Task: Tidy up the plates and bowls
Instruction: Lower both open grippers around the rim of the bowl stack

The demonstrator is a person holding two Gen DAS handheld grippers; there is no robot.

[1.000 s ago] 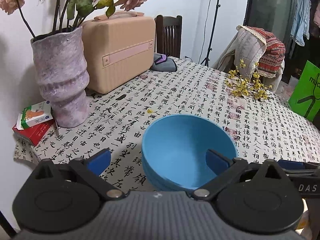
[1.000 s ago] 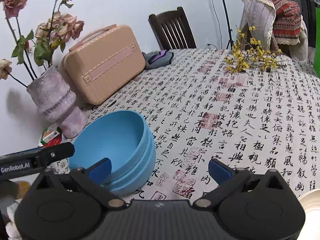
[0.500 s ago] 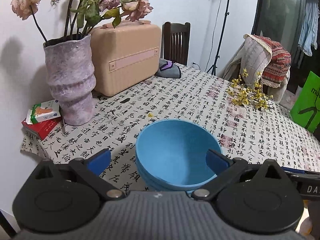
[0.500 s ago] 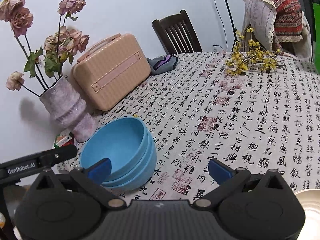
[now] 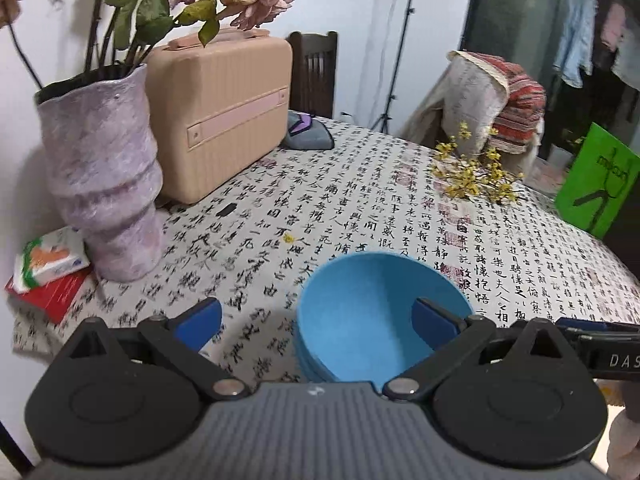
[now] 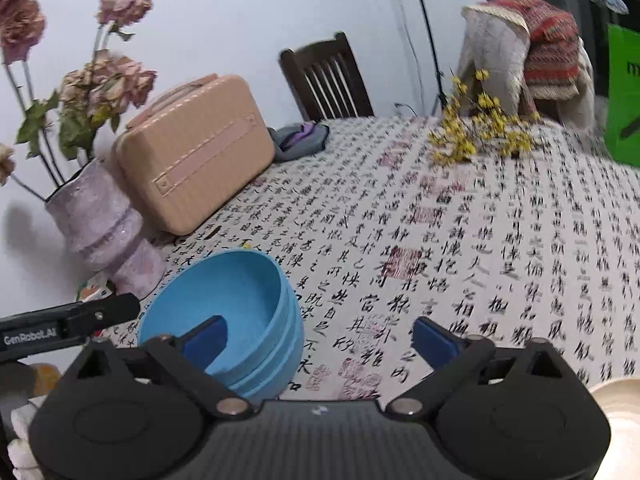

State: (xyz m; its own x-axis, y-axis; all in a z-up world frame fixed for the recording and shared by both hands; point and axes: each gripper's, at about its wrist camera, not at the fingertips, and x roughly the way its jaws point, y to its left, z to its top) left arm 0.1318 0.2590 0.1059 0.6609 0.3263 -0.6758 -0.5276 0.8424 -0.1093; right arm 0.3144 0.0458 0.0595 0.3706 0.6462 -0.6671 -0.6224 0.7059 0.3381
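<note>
moved a little left since half a second ago, so stacked blue bowls [image 5: 376, 320] now sit more to the right. left gripper [image 5: 316, 320] wide open, holding nothing. right gripper [image 6: 318, 336] also wide open, empty. bowls on the tablecloth [image 6: 480, 240], near the vase [image 5: 104, 184].
</note>
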